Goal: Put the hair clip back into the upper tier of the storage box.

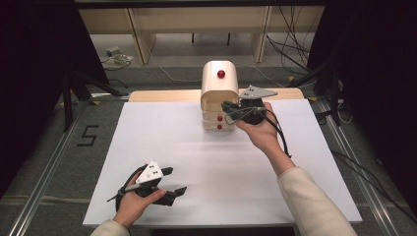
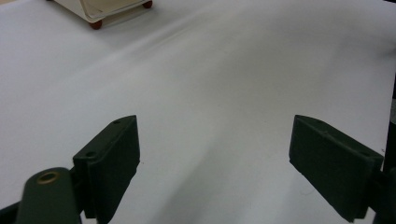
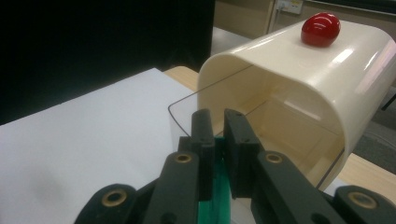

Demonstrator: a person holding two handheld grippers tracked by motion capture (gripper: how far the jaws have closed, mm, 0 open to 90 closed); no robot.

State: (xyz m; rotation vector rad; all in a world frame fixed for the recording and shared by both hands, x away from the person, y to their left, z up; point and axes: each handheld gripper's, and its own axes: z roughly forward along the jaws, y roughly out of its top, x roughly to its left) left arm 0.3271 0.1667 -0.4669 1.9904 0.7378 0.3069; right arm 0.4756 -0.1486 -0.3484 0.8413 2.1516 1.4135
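We hold the right gripper [image 1: 231, 109] up at the open mouth of the cream cabinet [image 1: 219, 86], which stands at the far edge of the white worktop [image 1: 196, 162], its curved hood with the red knob [image 3: 320, 29] lifted so the top compartment is open to us. The fingers [image 3: 204, 135] are pressed almost together on a thin green piece [image 3: 212, 205], most of it hidden, apparently so it can go in flat under the clear flap. The left gripper [image 1: 169, 183] rests low at the near left, well apart, its fingers [image 2: 112, 156] spread with nothing between them, probably kept out of the way.
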